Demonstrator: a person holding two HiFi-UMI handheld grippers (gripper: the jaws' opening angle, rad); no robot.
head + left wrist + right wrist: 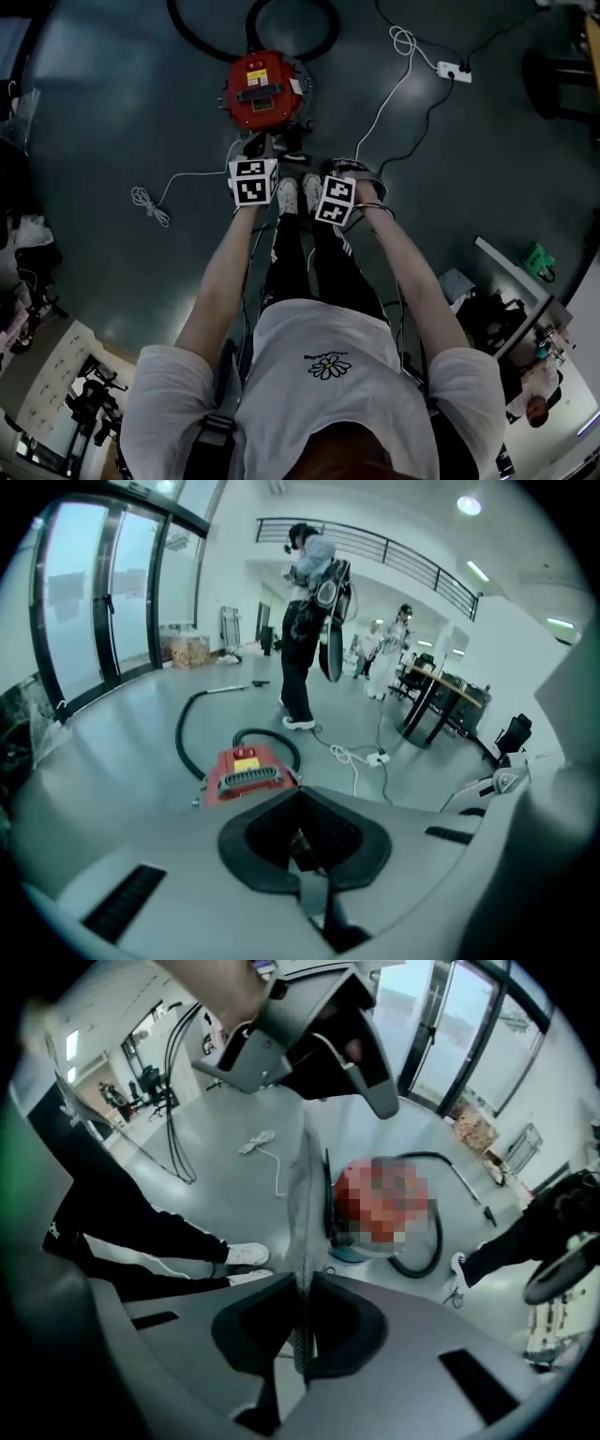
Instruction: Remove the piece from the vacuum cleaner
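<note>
The red vacuum cleaner (265,89) stands on the grey floor just ahead of my shoes; the left gripper view shows it too (246,771). A thin grey mesh piece (305,1204) hangs edge-on above the floor. My right gripper (300,1335) is shut on its lower end. My left gripper (314,1072) grips its upper end, above the right one. In the left gripper view my left gripper (302,841) has its black pads closed on a dark sliver. From the head view, both grippers (257,155) (336,192) sit side by side, close in front of the vacuum.
A black hose (281,19) loops behind the vacuum. A white cable (150,204) lies left; a power strip (453,70) with cords lies right. Another person (305,621) stands beyond the vacuum, near tables (441,691). A glass wall (94,602) is at left.
</note>
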